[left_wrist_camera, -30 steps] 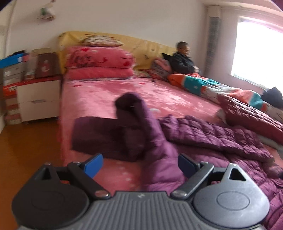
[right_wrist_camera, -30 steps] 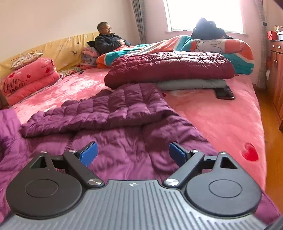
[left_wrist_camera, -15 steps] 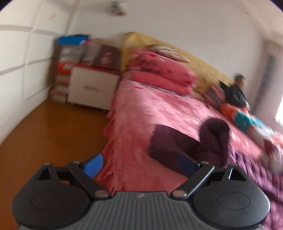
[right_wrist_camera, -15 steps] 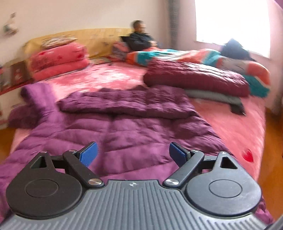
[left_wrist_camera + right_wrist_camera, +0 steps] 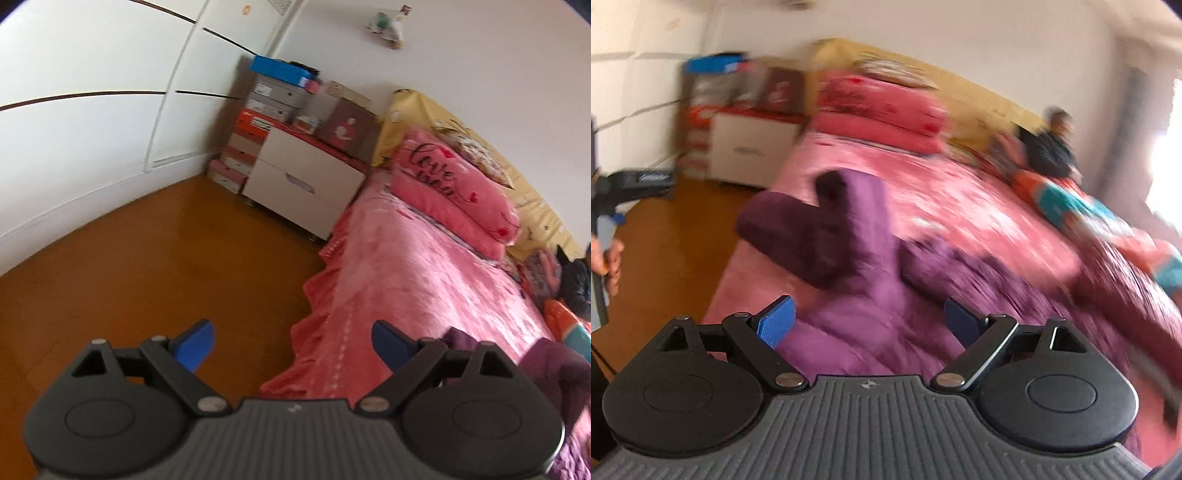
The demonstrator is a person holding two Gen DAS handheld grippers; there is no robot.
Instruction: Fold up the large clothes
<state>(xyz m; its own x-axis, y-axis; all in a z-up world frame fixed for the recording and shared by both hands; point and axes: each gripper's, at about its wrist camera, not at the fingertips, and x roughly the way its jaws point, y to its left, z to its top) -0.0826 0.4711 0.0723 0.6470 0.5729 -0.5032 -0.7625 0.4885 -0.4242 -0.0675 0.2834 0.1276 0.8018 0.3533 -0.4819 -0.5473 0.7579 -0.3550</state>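
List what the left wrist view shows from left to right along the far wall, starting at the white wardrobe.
White wardrobe → stacked shoeboxes → white bedside cabinet → pink pillows → person sitting at the frame's right edge.

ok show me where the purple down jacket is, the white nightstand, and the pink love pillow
purple down jacket (image 5: 871, 325): right wrist view, on the quilted body between the gripper's fingers.
white nightstand (image 5: 303, 181): left wrist view, on its drawer front.
pink love pillow (image 5: 443, 181): left wrist view, on its lettered top face.
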